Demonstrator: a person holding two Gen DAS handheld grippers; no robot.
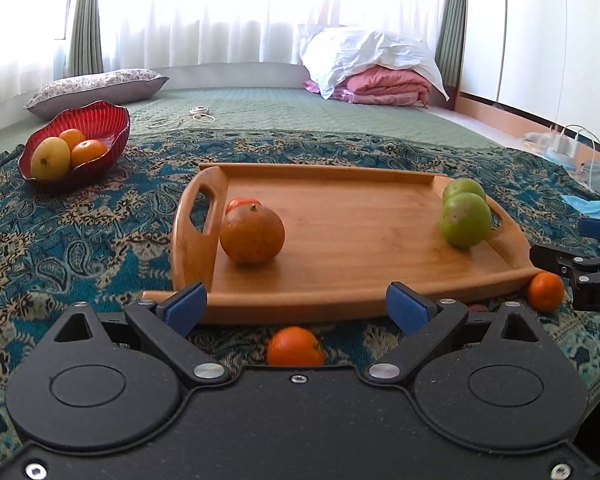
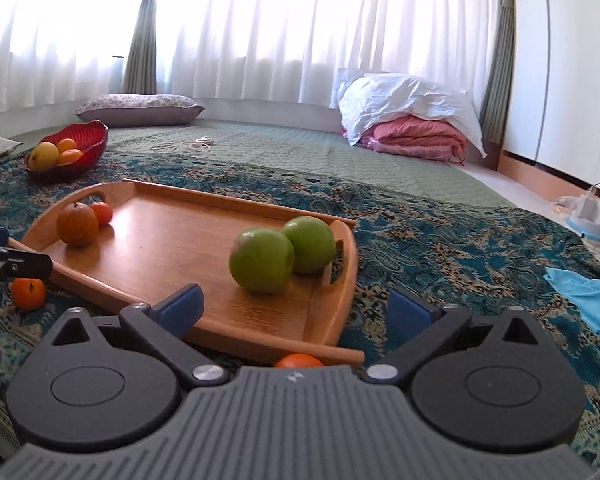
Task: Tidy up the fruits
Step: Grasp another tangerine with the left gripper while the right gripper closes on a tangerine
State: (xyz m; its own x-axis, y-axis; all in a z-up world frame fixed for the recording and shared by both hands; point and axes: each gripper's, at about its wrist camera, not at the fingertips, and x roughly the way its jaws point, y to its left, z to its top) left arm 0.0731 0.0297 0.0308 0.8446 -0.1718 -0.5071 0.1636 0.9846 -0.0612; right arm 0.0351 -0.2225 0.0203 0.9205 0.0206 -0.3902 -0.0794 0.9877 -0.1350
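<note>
Left wrist view: the left tongs (image 1: 296, 306) stand released, nothing between the pads, a mandarin (image 1: 295, 346) on the cloth (image 1: 80, 240) just under them. Ahead sits the tray (image 1: 360, 236), an orange (image 1: 252, 234) at its left end, two green fruits (image 1: 465, 220) at its right. Far left, the red bowl (image 1: 96, 120) holds more fruit. Right wrist view: the right tongs (image 2: 296, 306) are released too, empty, over the tray's near corner, another mandarin (image 2: 300, 361) peeking below.
</note>
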